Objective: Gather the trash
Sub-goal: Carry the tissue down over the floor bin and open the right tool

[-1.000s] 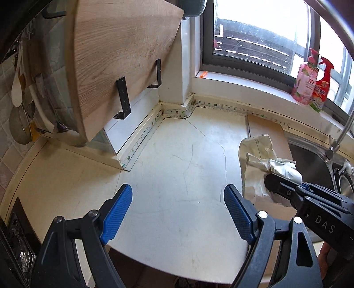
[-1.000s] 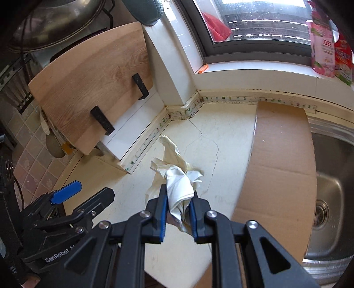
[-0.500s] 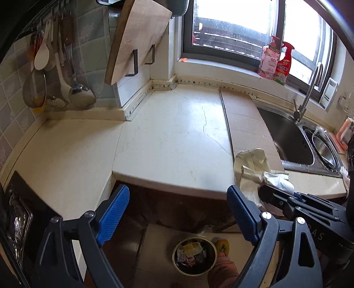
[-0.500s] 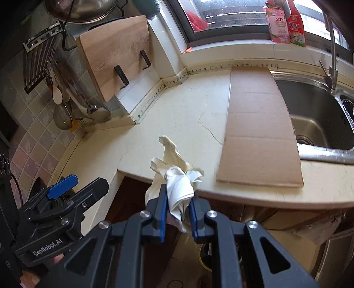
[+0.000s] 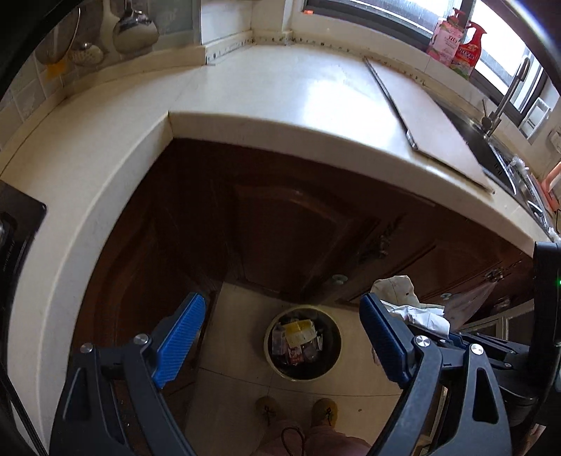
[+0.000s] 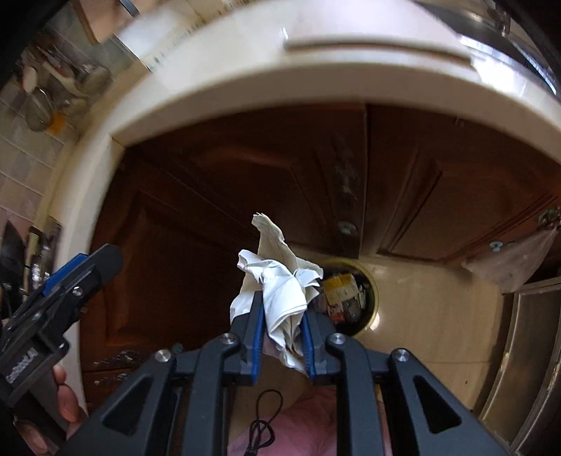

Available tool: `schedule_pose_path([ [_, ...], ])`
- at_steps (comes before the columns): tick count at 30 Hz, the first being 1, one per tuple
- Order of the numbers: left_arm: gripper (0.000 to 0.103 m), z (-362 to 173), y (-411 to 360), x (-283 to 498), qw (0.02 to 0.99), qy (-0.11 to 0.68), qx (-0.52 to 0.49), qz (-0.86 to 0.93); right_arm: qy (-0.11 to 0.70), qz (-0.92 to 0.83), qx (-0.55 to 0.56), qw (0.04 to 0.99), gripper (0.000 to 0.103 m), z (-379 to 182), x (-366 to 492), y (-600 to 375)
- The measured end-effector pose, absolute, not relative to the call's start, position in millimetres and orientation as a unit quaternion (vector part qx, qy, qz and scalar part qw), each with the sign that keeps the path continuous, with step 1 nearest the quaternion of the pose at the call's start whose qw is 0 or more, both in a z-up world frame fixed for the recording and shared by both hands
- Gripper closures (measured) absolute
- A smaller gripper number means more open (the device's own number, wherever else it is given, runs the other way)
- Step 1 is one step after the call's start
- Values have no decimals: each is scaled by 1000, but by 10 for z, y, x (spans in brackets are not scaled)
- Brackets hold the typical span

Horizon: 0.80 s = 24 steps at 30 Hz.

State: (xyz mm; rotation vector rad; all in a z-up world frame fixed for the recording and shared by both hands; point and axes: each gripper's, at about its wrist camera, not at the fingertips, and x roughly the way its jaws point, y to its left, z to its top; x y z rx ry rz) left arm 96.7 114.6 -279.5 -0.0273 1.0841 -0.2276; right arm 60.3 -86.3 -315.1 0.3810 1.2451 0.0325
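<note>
The right gripper (image 6: 280, 336) has its blue-padded jaws clamped on the crumpled white wrapper (image 6: 280, 280); the wrapper stands up out of the jaws and flares above the fingertips, held in the air in front of the cabinet doors (image 6: 245, 175). In the left wrist view the same wrapper (image 5: 410, 305) appears at about 4 o'clock, just behind the left gripper's right finger.

The left gripper (image 5: 280, 336) holds nothing; its jaws stand wide apart, blue pads facing inward, at about 7 and 5 o'clock of its own view. In the right wrist view the left gripper (image 6: 66, 280) sits at 9 o'clock, with the person's hand (image 6: 66, 396) wrapped around its body.

Below and between the left gripper's fingers, the person's shoes (image 5: 298, 410) rest on the tiled floor (image 5: 228, 403) at 6 o'clock; just beyond them stands the round trash bin (image 5: 304, 342), open at the top and holding packaging scraps. In the right wrist view the trash bin (image 6: 350, 298) lies at about 3 o'clock of the wrapper, partly hidden by it; the wrapper is above the floor beside the bin and not inside it.

Farther back, dark wooden cabinet doors run under the cream countertop (image 5: 280, 91); a flat cardboard sheet (image 5: 431, 122) lies on the countertop at 2 o'clock, beside the sink (image 5: 491, 151); two cleaner bottles (image 5: 455, 45) stand on the window sill at 1 o'clock; ladles (image 5: 135, 24) hang on the tiled wall at 11 o'clock.
</note>
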Motion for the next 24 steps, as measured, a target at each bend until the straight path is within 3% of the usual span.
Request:
schedule_pose_path([
  [10, 14, -4005, 1073, 999, 818, 571, -7, -72, 646, -5, 164, 746, 81, -4628, 789, -912],
  [13, 14, -4233, 1059, 1012, 811, 582, -14, -64, 660, -13, 166, 733, 73, -4925, 880, -956],
  [14, 14, -4278, 1041, 1001, 811, 582, -13, -61, 662, -20, 167, 730, 64, -5014, 892, -985],
  [15, 14, -4317, 1036, 997, 811, 582, -13, -58, 662, -22, 171, 730, 55, -5062, 902, -994],
  [16, 14, -4341, 1030, 980, 812, 581, -12, -55, 661, -22, 179, 728, 53, -5116, 905, -1029],
  [24, 14, -4329, 985, 946, 817, 576, -16, -31, 655, -11, 191, 731, 52, -5034, 838, -1152],
])
